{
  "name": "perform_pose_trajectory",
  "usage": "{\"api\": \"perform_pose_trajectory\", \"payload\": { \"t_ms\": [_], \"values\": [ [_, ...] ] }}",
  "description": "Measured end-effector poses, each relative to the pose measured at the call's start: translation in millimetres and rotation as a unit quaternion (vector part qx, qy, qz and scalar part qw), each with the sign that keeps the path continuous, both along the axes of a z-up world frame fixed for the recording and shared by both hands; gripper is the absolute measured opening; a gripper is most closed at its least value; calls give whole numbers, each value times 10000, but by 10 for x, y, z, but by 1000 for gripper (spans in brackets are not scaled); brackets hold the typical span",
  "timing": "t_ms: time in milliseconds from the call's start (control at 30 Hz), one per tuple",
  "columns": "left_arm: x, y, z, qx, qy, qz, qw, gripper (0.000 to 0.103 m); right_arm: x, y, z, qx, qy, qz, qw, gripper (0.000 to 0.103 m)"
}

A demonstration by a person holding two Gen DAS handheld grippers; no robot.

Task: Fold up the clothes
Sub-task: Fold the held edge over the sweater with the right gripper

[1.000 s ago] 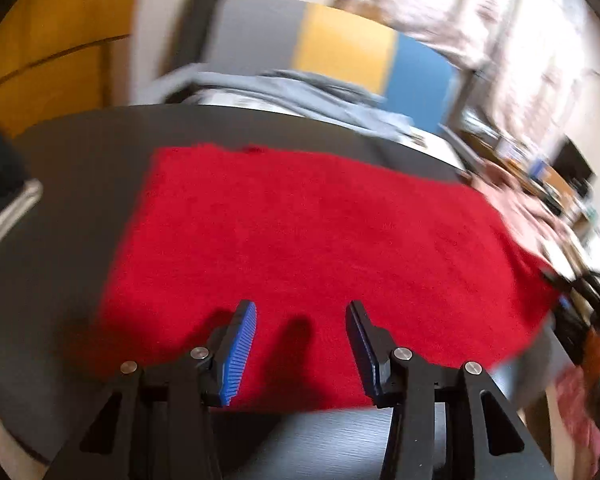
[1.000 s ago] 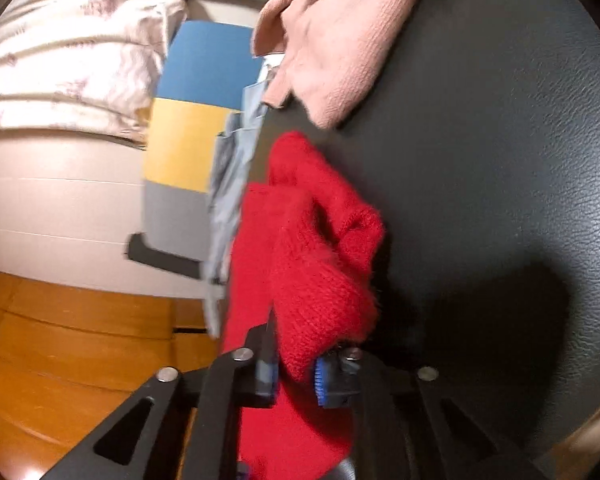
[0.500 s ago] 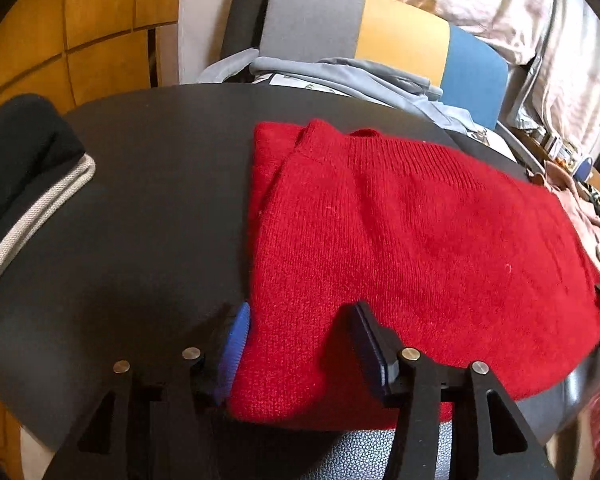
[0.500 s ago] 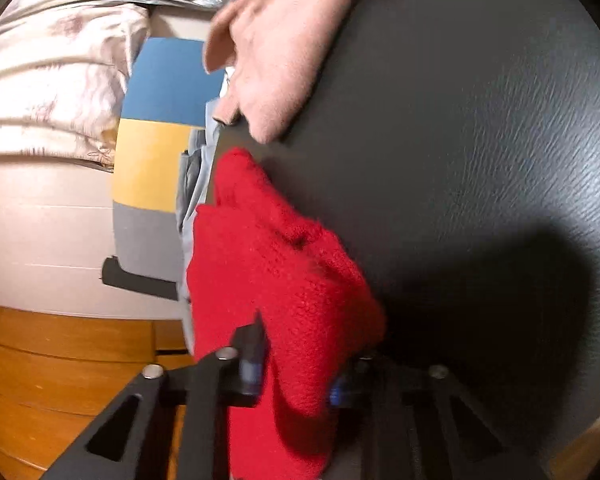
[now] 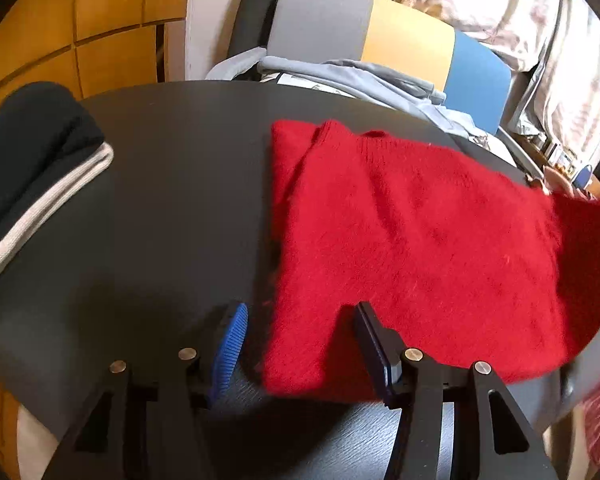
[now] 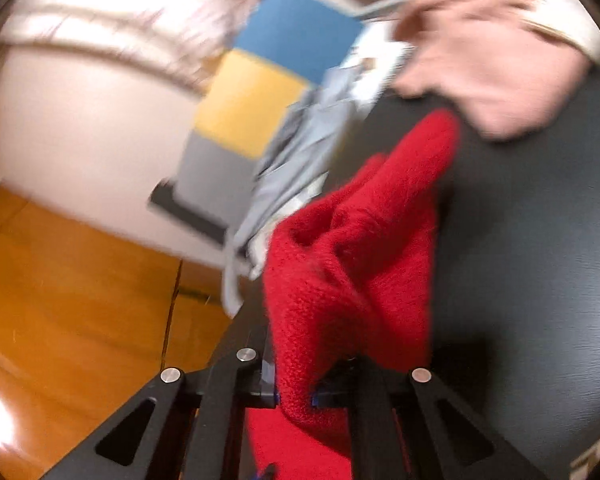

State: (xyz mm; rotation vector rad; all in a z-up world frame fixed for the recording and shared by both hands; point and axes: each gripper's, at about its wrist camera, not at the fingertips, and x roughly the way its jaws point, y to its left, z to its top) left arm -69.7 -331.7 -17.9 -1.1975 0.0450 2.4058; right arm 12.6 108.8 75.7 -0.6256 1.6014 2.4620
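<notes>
red sweater pinched at one end, loose at the other

a red knitted sweater (image 5: 412,240) lies across a dark round table (image 5: 172,200), stretching away from the left claw (image 5: 300,330) toward its right and far side. the left claw hangs low over the table's near edge with its jaws about half apart; the sweater's near corner sits between the blue pad and the dark one, and a clear gap shows beside the blue pad, so nothing is clamped. at the garment's other end, the right claw (image 6: 294,396) has just been closing, and its jaws are now nipped tight on a bunched fold of the red sweater (image 6: 352,264), the knit rising in a ridge straight ahead of the fingertips. that view is blurred. a pink garment (image 6: 488,64) lies beyond the fold, up and to the right claw's right. folded dark clothes with a pale edge (image 5: 32,168) rest on the table well to the left claw's left, and a grey, yellow and blue chair (image 5: 380,40) draped with pale blue cloth stands past the table's far rim.
</notes>
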Motion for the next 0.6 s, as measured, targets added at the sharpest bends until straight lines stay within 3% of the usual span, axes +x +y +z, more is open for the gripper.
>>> {"api": "perform_pose_trajectory", "payload": {
  "t_ms": [133,233,367,433,533,600],
  "values": [
    [30,-26,-17,-20,69,-221,9997,59,-354,-858,182,668,161,1146,9910,8],
    [-32,-42,-13,164,-19,-194,9997,60,-711,-1498,97,1041,85,2066,9728,8],
    [-39,-110,13,394,-145,-56,9991,60,-1087,-2252,-277,1385,-249,3127,9394,8],
    [-47,-139,-1,525,-166,-74,9985,60,-1196,-2598,-503,1696,-461,3684,9129,8],
    [-18,-130,-18,456,-28,-248,9987,60,-1238,-2975,-804,2211,-740,4284,8730,8],
    [13,-116,-27,376,108,-376,9985,60,-996,-3106,-917,2257,-675,4498,8615,8]
  ]
}}
